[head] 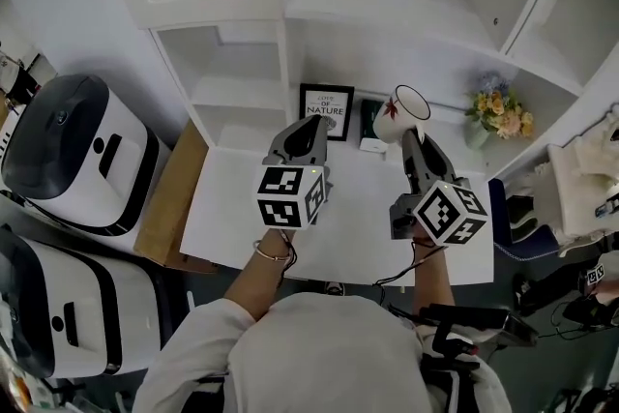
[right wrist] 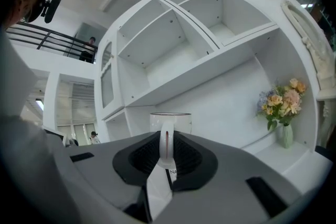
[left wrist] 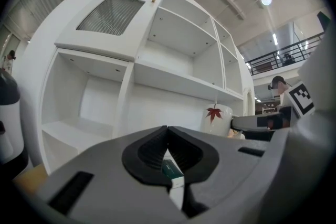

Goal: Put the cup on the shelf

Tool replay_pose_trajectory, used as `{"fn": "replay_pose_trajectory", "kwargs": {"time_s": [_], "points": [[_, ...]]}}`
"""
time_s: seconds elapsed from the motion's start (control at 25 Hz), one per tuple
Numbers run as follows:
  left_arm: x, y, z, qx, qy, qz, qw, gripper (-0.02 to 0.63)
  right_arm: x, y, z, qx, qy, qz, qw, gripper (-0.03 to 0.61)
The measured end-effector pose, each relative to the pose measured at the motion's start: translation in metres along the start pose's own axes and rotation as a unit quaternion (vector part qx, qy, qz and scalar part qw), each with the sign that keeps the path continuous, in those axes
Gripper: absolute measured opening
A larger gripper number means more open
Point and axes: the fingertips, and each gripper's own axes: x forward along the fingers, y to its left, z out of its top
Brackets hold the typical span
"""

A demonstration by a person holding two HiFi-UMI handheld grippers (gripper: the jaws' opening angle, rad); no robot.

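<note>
**Cup in transit, shelf not yet reached**

I have the cup pinched by its handle in the right gripper. The jaws stand narrow, pressed on either side of the white loop, and the cup's body sits upright just beyond the tips. From the head view the cup hangs in the air over the back edge of the desk, right of the middle. It is beside the framed picture and well apart from the flowers by the back right corner.

The left gripper hovers alongside with its jaws together and nothing in them; it has no part in this step.

I judge this the carrying step, with the cup lifted and no placing begun. Next I need to bring the cup forward and up to the shelf that runs across above the desk's back edge. The base must clear the board's front lip, so I would lower it flat before easing the jaws off the handle. The grip is on the handle alone, so I expect the cup may swing, and I would keep the approach slow and level.
</note>
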Motion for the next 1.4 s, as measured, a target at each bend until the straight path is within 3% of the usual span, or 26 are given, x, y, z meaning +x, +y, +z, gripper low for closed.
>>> {"fn": "replay_pose_trajectory", "kwargs": {"time_s": [0.6,0.8,1.4], "points": [[-0.003,-0.034,0.009,0.013,-0.009,-0.020,0.9997,0.009,-0.034,0.007,0.020,-0.052,-0.004,0.003,0.999,0.072],[-0.005,-0.033,0.032,0.042,-0.017,-0.014,0.9989,0.009,-0.040,0.014,0.030,-0.069,-0.013,0.001,0.998,0.072],[-0.009,-0.058,0.104,0.066,-0.070,-0.044,0.9944,0.009,-0.046,0.045,0.082,-0.123,-0.059,-0.001,0.991,0.072]]}}
